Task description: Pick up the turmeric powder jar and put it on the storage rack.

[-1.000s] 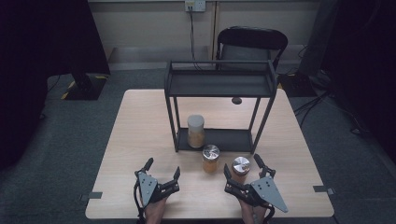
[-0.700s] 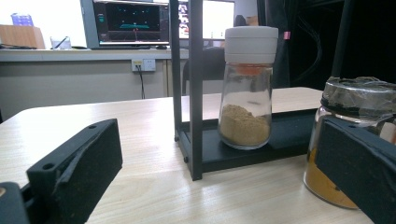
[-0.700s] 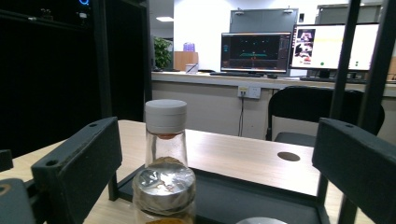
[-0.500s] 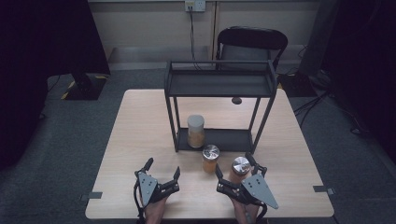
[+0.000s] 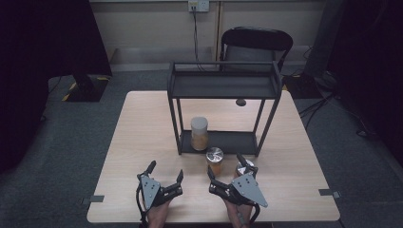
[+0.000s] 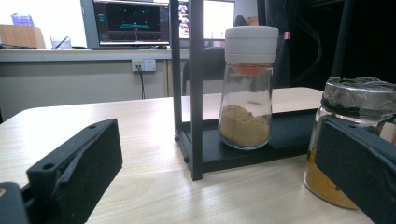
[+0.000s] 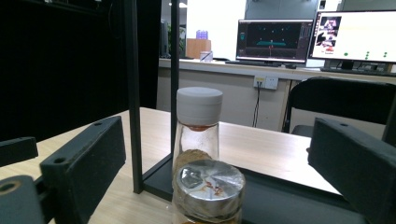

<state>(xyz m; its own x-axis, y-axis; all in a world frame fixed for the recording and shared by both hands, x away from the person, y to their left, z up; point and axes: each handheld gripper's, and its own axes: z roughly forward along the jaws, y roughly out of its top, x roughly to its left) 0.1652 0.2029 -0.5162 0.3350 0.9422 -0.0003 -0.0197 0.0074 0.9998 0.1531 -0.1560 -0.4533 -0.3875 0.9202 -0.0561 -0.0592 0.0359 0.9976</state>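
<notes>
A black two-tier rack stands mid-table. On its lower shelf is a white-capped jar of tan powder. A silver-lidded jar stands on the table before the rack, and a second one sits right beside my right gripper's outer jaw. My right gripper is open; its jaws have just been closing a little with nothing between the pads. In the right gripper view the silver-lidded jar stands ahead between the jaws. My left gripper rests open near the front edge, empty.
The wooden table has bare room on its left and far right. A small dark object lies behind the rack. A black chair stands beyond the table. The rack's post is close ahead of my left gripper.
My right gripper has slid left, from beside the right-hand jar towards the middle silver-lidded jar. The left gripper and the jars have stayed put.
</notes>
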